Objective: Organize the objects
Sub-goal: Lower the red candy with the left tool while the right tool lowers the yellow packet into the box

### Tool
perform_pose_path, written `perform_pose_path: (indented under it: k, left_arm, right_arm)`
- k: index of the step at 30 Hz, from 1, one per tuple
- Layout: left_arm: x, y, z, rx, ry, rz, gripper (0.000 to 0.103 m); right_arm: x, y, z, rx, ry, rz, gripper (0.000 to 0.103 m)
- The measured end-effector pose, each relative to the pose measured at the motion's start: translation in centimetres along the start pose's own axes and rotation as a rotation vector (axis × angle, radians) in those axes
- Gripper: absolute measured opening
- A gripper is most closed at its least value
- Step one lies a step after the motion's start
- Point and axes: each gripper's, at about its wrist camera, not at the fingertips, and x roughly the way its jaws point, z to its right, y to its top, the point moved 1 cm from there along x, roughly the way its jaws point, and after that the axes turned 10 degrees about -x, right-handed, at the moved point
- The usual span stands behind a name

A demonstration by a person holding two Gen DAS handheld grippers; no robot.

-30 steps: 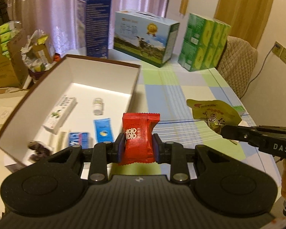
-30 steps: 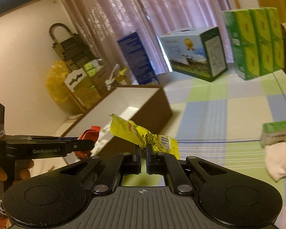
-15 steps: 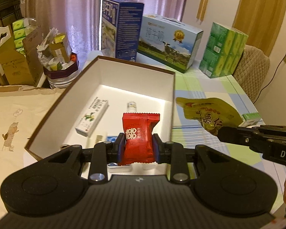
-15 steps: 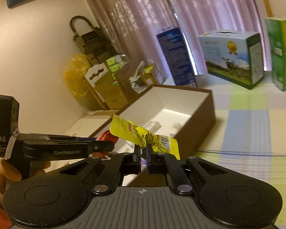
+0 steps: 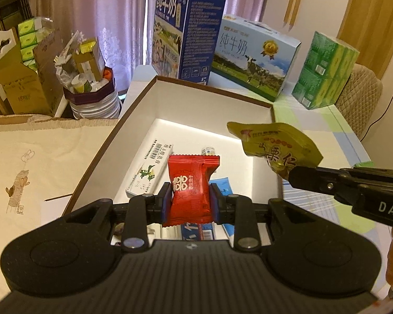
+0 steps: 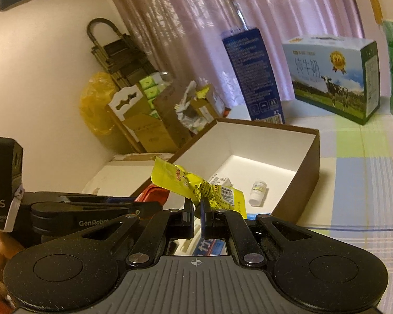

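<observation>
Both over the box [image 5: 133, 120], the left gripper [image 5: 190, 201] pinches a red candy [image 5: 191, 183] and the right gripper [image 6: 196, 209] a yellow packet [image 6: 196, 185]; next comes lowering and releasing inside.

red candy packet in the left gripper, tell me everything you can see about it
The red candy packet is a glossy pillow-style wrapper with crimped, serrated ends and white characters printed on its front. It stands upright, pinched at its lower sides between the fingers of the left gripper, which is shut on it. It hangs over the near end of the open white-lined box, touching nothing else visible.
</observation>
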Motion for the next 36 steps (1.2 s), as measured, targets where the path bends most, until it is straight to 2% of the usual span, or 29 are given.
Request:
perform_pose_path:
  k: [8, 17, 28, 29, 31, 32, 33, 36]
  left_arm:
    - [3.7, 1.9, -0.2, 0.011, 0.009, -0.041, 0.025]
    - [7.6, 3.5, -0.2, 0.009, 0.018, -0.083, 0.025]
    - [10.8, 4.9, 0.0, 0.009, 0.028, -0.111, 0.025]
    - [11.0, 4.9, 0.0, 0.009, 0.028, -0.113, 0.025]
    - [11.4, 5.0, 0.1, 0.011, 0.027, -0.117, 0.025]
    - [11.5, 5.0, 0.1, 0.012, 0.027, -0.119, 0.025]
    - [11.7, 5.0, 0.2, 0.013, 0.027, -0.121, 0.025]
    - [12.1, 5.0, 0.3, 0.013, 0.027, -0.128, 0.025]
  right_arm:
    - [4.2, 1.4, 2.7, 0.078, -0.05, -0.035, 0.001]
    - [7.8, 2.2, 5.8, 0.109, -0.135, -0.08, 0.001]
    - [10.9, 3.1, 7.9, 0.069, -0.242, -0.093, 0.001]
    - [11.1, 3.1, 8.1, 0.066, -0.253, -0.091, 0.004]
    - [11.3, 3.2, 8.3, 0.061, -0.265, -0.092, 0.025]
    - [11.2, 3.2, 8.4, 0.063, -0.262, -0.086, 0.043]
    - [11.1, 3.2, 8.5, 0.065, -0.258, -0.074, 0.05]
    - [10.8, 3.2, 8.5, 0.051, -0.258, -0.068, 0.051]
